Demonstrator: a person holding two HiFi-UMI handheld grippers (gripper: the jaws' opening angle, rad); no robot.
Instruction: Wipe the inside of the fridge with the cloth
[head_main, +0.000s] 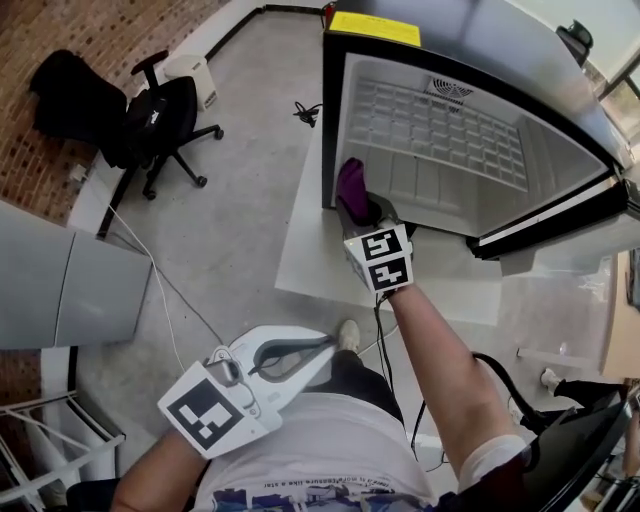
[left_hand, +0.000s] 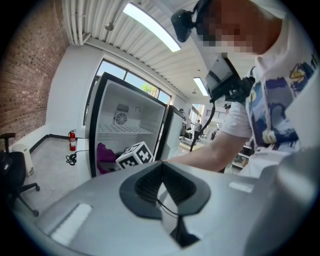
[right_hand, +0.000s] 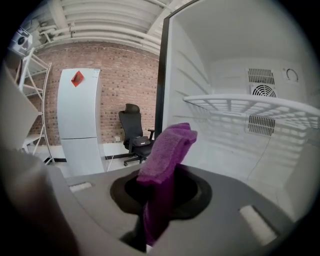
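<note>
Our purple cloth (head_main: 351, 183) is squeezed tight in our right gripper (head_main: 360, 212) and sticks up out of it. The cloth is at the open front of the fridge (head_main: 440, 140), close to its left wall. Our left gripper (head_main: 322, 346) is closed on nothing, low by our body, well apart from the fridge.

no readable text. yellow label (head_main: 375, 27) on fridge (head_main: 460, 150) top, red diamond sticker (right_hand: 76, 78): both too small to read.
</note>
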